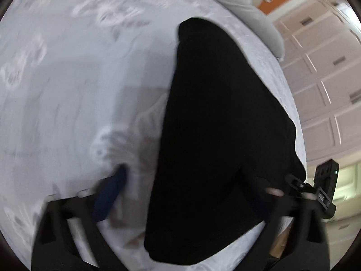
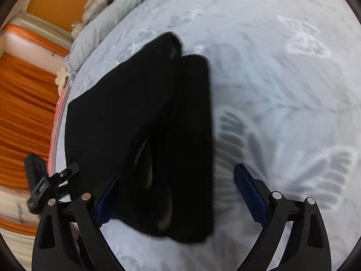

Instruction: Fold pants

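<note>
1. Two pairs of tongs are in view, both spread wide, and neither grips anything. The left tongs (image 1: pixel 180 180) straddle the near end of the black pants (image 1: pixel 216 140); the cloth covers their right finger, so I cannot tell whether they touch it. The right tongs (image 2: pixel 178 176) also straddle the pants (image 2: pixel 155 135): the left blue pad (image 2: pixel 106 203) sits right at the cloth's edge, and the right pad stands clear over the bedspread.
2. The pants lie folded lengthwise on the bed, one leg laid beside and partly over the other. Their long axis runs away from both pairs of tongs, towards the pillows (image 2: pixel 101 6) at the head of the bed.
3. The bedspread (image 2: pixel 282 90) beneath the pants is pale grey-blue with white butterfly and feather patterns. Beyond the pants' one side hang orange curtains (image 2: pixel 24 103); beyond the other stand white panelled cupboards (image 1: pixel 325 72). Motion blur softens the left view.
</note>
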Demonstrator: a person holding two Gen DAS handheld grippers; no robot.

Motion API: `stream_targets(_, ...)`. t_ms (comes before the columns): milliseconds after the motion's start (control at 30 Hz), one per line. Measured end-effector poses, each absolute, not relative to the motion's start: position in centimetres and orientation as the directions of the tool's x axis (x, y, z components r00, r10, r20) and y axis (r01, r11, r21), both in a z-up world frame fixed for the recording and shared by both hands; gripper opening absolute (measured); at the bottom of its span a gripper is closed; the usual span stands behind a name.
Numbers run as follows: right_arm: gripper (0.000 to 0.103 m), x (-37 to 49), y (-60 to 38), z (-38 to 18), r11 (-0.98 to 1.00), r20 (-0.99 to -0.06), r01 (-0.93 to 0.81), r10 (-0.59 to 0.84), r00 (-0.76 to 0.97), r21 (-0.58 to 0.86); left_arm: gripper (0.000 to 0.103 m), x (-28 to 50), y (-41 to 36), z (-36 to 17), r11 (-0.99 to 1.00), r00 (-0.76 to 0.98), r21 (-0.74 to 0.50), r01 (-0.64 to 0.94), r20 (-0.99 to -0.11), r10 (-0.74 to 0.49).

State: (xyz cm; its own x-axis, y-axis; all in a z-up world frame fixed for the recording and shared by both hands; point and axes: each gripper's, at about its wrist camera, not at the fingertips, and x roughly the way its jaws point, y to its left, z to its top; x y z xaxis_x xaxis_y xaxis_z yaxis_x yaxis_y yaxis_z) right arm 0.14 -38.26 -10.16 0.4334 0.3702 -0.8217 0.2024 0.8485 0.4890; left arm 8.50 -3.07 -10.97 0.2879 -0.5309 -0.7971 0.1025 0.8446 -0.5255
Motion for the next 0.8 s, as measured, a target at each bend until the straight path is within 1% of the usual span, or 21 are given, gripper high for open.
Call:
stream_targets(33, 0.046, 0.5, -37.2, -9.6, 0.859, -0.814, 0.151, 0.388, 0.431, 0.49, 0.045, 8.4, -3.3, -10.6, 0.829, 0.272, -0.547, 0.115, -0.785, -0.556)
stream_targets(67, 0.04, 0.5, -36.5, -8.7, 0.868, -0.814, 0.145, 0.37, 0.447, 0.474, 0.035, 8.2, -3.0, -10.0, 0.825, 0.286, -0.555, 0.105, -0.778, -0.56)
stream_targets(100, 0.038, 0.2, -35.6, -6.8, 0.877, -0.796, 0.113, 0.362, 0.485, 0.467, 0.034, 7.8, -2.5, -8.8, 0.812, 0.301, -0.571, 0.123, -0.758, -0.579)
stream_targets(167, 0.038, -0.5, -34.1, -4.0, 0.876, -0.752, 0.037, 0.391, 0.531, 0.482, 0.032, 6.9, -1.2, -6.3, 0.79, 0.318, -0.597, 0.143, -0.728, -0.608)
stream_targets(200, 0.038, -1.0, -33.1, -2.6, 0.868, -0.726, -0.02, 0.427, 0.54, 0.496, 0.032, 6.3, -0.5, -5.0, 0.8, 0.336, -0.579, 0.159, -0.73, -0.595)
stream_targets(233, 0.039, -1.5, -32.1, -1.8, 0.865, -0.716, -0.066, 0.453, 0.531, 0.498, 0.033, 5.8, 0.1, -4.1, 0.814, 0.351, -0.554, 0.175, -0.737, -0.578)
stream_targets(300, 0.047, -2.1, -30.8, -2.6, 0.873, -0.741, -0.083, 0.456, 0.493, 0.481, 0.039, 4.9, 2.0, -3.3, 0.841, 0.367, -0.51, 0.181, -0.759, -0.538)
stream_targets(333, 0.049, -2.0, -30.3, -4.2, 0.884, -0.779, -0.066, 0.442, 0.445, 0.464, 0.048, 4.8, 3.0, -4.1, 0.853, 0.352, -0.497, 0.158, -0.779, -0.519)
stream_targets(367, 0.052, -1.9, -30.3, -5.6, 0.896, -0.813, -0.045, 0.422, 0.402, 0.443, 0.06, 4.9, 3.6, -5.0, 0.872, 0.339, -0.47, 0.133, -0.805, -0.486)
stream_targets(400, 0.061, -1.7, -30.2, -7.4, 0.929, -0.875, 0.008, 0.346, 0.34, 0.371, 0.058, 5.2, 4.2, -5.9, 0.904, 0.336, -0.417, 0.098, -0.841, -0.425)
stream_targets(433, 0.065, -1.6, -30.3, -8.0, 0.948, -0.9, 0.033, 0.288, 0.328, 0.316, 0.057, 5.0, 4.6, -6.2, 0.937, 0.359, -0.344, 0.064, -0.868, -0.343)
stream_targets(500, 0.065, -2.0, -30.7, -5.6, 0.954, -0.87, 0.039, 0.253, 0.423, 0.296, 0.058, 4.8, 5.5, -5.0, 0.937, 0.414, -0.341, 0.081, -0.843, -0.343)
stream_targets(533, 0.065, -2.4, -30.7, -3.6, 0.964, -0.835, 0.037, 0.208, 0.509, 0.263, 0.062, 4.5, 5.8, -3.7, 0.927, 0.449, -0.36, 0.103, -0.815, -0.366)
stream_targets(567, 0.063, -2.7, -30.6, -2.2, 0.969, -0.798, 0.023, 0.19, 0.572, 0.247, 0.073, 4.2, 6.0, -2.4, 0.919, 0.488, -0.376, 0.118, -0.784, -0.383)
stream_targets(600, 0.048, -2.9, -30.1, -0.3, 0.972, -0.745, -0.001, 0.181, 0.642, 0.236, 0.079, 4.0, 6.1, -1.7, 0.914, 0.519, -0.386, 0.124, -0.76, -0.391)
stream_targets(633, 0.037, -2.6, -29.5, 0.8, 0.972, -0.716, -0.025, 0.189, 0.672, 0.234, 0.083, 4.0, 5.8, -0.4, 0.91, 0.564, -0.395, 0.128, -0.726, -0.395)
stream_targets(667, 0.022, -2.0, -28.9, 1.4, 0.969, -0.707, -0.044, 0.207, 0.677, 0.242, 0.083, 4.0, 5.6, 0.3, 0.908, 0.584, -0.397, 0.134, -0.709, -0.396)
stream_targets(733, 0.018, -0.2, -27.1, 1.7, 0.954, -0.7, -0.1, 0.276, 0.658, 0.282, 0.083, 4.6, 4.1, 1.5, 0.907, 0.604, -0.39, 0.16, -0.688, -0.402)
stream_targets(800, 0.017, 1.8, -24.2, 0.9, 0.949, -0.727, -0.144, 0.309, 0.613, 0.282, 0.086, 6.5, 1.7, 1.3, 0.913, 0.598, -0.365, 0.185, -0.695, -0.399)
